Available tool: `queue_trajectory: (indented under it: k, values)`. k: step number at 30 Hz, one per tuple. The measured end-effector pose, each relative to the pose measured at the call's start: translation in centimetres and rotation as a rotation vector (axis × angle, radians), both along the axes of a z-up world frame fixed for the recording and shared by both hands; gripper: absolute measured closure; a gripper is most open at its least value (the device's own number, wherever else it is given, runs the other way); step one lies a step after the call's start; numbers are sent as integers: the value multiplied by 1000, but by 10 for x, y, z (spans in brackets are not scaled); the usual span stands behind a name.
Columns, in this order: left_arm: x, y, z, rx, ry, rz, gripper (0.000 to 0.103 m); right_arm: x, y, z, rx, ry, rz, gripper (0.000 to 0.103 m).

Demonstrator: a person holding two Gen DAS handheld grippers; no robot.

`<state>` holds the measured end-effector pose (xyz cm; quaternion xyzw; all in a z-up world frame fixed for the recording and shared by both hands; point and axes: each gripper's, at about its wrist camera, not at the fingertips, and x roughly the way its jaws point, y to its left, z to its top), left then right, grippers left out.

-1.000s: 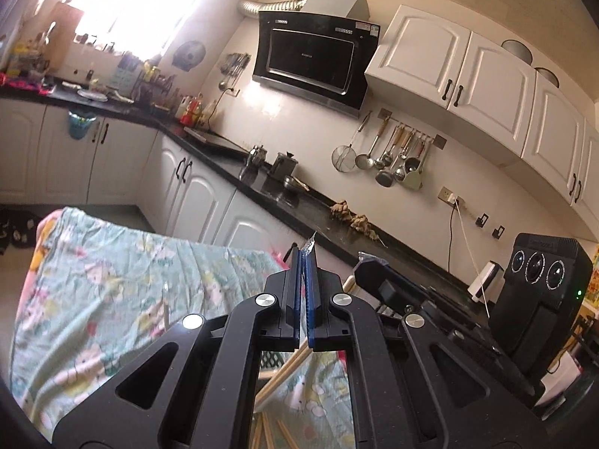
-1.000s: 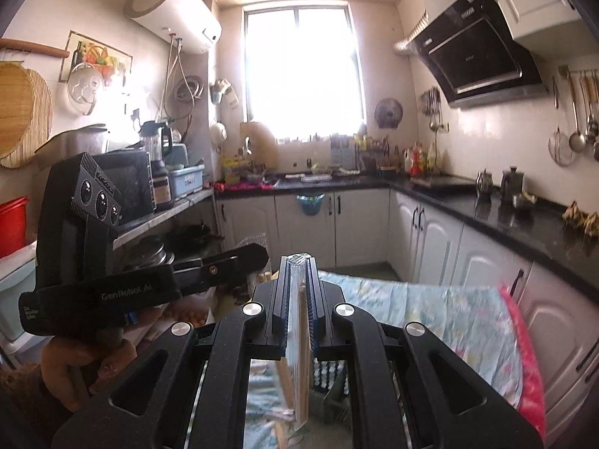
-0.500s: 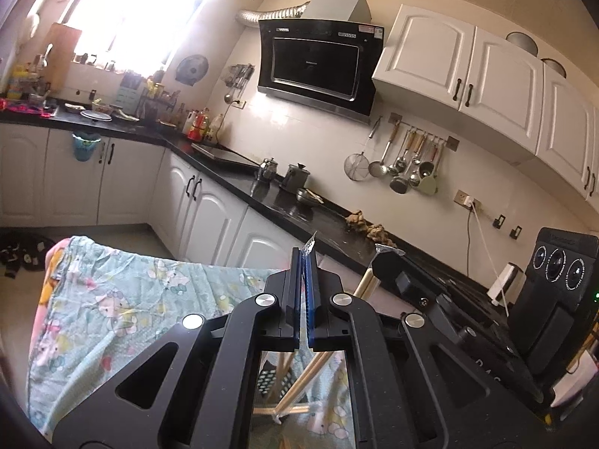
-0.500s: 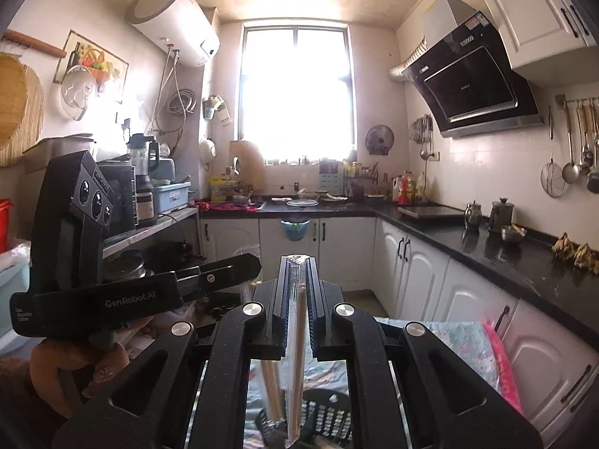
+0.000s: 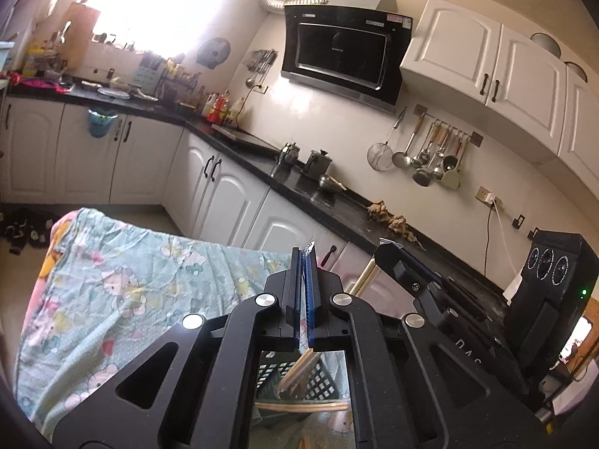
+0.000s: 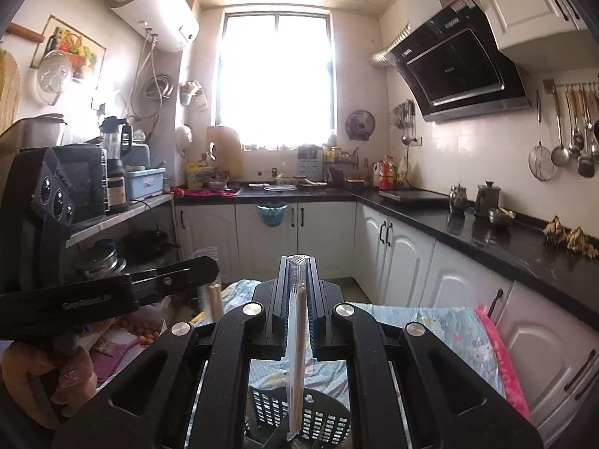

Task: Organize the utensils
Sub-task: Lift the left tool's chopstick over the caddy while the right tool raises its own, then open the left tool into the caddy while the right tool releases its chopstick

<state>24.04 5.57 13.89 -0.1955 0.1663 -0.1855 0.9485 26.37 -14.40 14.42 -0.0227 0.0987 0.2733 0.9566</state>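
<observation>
**Two grippers meet over a kitchen utensil basket**

Two handheld grippers hovered above a black slotted basket (image 6: 299, 415) on a tabletop draped in a mint cartoon-print cloth (image 5: 123, 299). The right gripper (image 6: 298, 262) had its jaws clamped on pale wooden chopsticks in a clear plastic sleeve (image 6: 295, 351), which hung upright over the basket. The left gripper (image 5: 306, 258) had its jaws fully closed, pinching only a sliver of clear wrapper. Its side lettering was too blurred to read.
</observation>
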Motion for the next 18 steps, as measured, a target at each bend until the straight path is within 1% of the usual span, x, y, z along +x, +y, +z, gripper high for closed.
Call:
queue_trajectory:
  k: [9, 18]
  values:
    - [10, 2, -31, -10, 57, 13, 103, 6, 9, -30, -1, 58, 13, 94]
    - [12, 2, -51, 13, 118, 22, 103, 9, 10, -54, -5, 159, -1, 94]
